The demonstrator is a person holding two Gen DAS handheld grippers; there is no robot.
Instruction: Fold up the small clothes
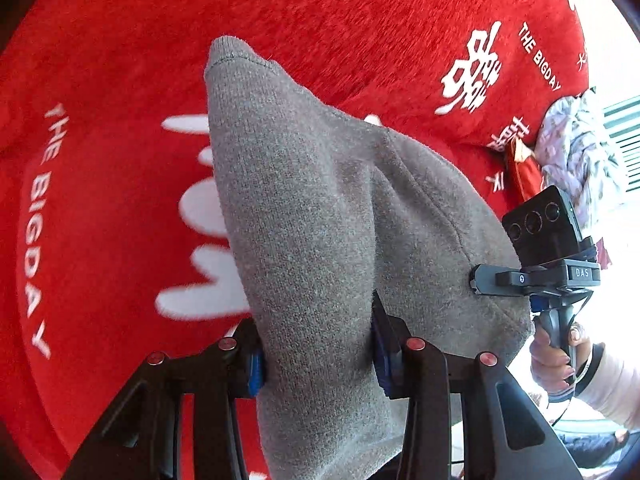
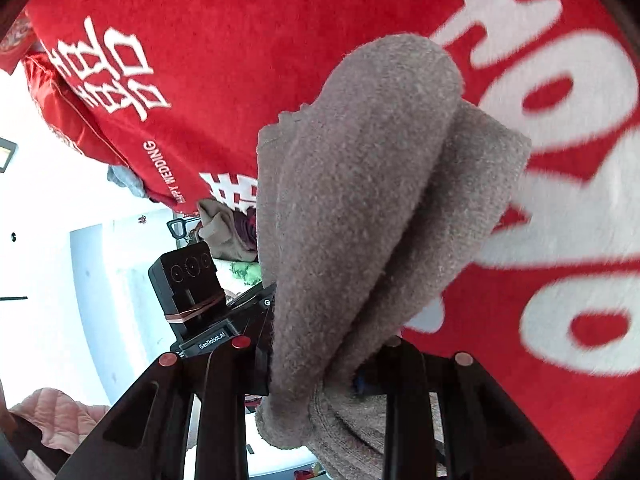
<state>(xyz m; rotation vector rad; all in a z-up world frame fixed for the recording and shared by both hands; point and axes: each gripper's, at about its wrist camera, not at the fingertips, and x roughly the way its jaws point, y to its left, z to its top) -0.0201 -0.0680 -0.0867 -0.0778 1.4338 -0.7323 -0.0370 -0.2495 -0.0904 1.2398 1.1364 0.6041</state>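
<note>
A grey knit garment (image 1: 320, 200) hangs bunched above a red blanket (image 1: 120, 60). My left gripper (image 1: 320, 360) is shut on one end of it, and the cloth fills the gap between the blue pads (image 1: 256, 364). At the right of the left wrist view, my right gripper (image 1: 476, 280) pinches the garment's other edge, with a hand (image 1: 556, 356) on its handle. In the right wrist view the same garment (image 2: 380, 200) is clamped in my right gripper (image 2: 316, 372) and droops in two thick folds. My left gripper (image 2: 268, 308) grips the cloth at its left edge.
The red blanket (image 2: 240, 40) carries large white lettering and spreads under both grippers. A floral cloth (image 1: 576, 152) lies at its far edge. A beige garment (image 2: 224, 232) and a pink quilted piece (image 2: 56, 412) lie off the blanket's side.
</note>
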